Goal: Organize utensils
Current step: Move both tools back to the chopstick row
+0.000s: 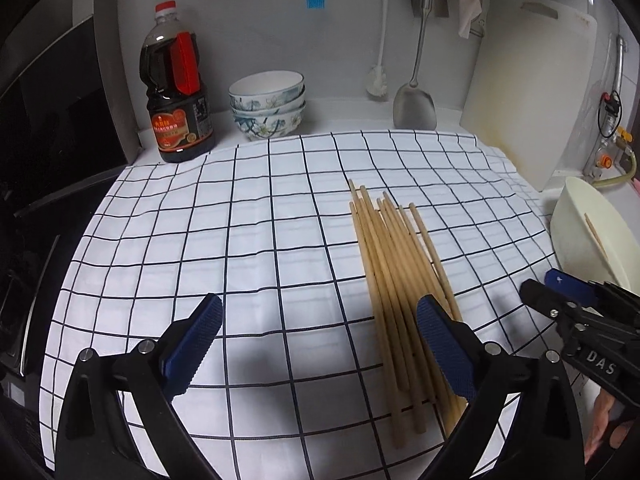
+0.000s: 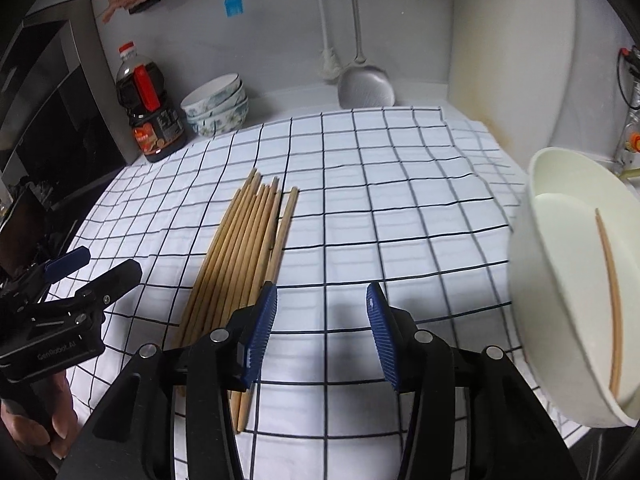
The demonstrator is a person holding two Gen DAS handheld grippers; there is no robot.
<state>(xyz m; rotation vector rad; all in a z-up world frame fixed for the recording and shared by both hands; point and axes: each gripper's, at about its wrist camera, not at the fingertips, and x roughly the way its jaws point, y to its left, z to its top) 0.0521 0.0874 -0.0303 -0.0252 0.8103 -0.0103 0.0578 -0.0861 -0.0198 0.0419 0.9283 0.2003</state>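
Both hand-held grippers, left (image 1: 320, 344) and right (image 2: 322, 332), gape empty flanking the chopsticks (image 2: 240, 248), cloth (image 2: 400, 200) beyond

So the tabletop (image 1: 352, 114) is a white kitchen surface, mostly covered by a white cloth with a dark grid (image 1: 240, 240) that fills the middle of both views. Lying right on the cloth is a bundle of wooden chopsticks (image 1: 396, 264), side by side, right of centre in the left view. On the bare strip at the back, upper left of the frame, there's a dark soy sauce bottle (image 1: 176, 96) with a red cap, and just beside it a stack of flowered bowls (image 1: 267, 104). At the right edge sits a cream bowl (image 2: 576, 280) holding one chopstick (image 2: 610, 300).
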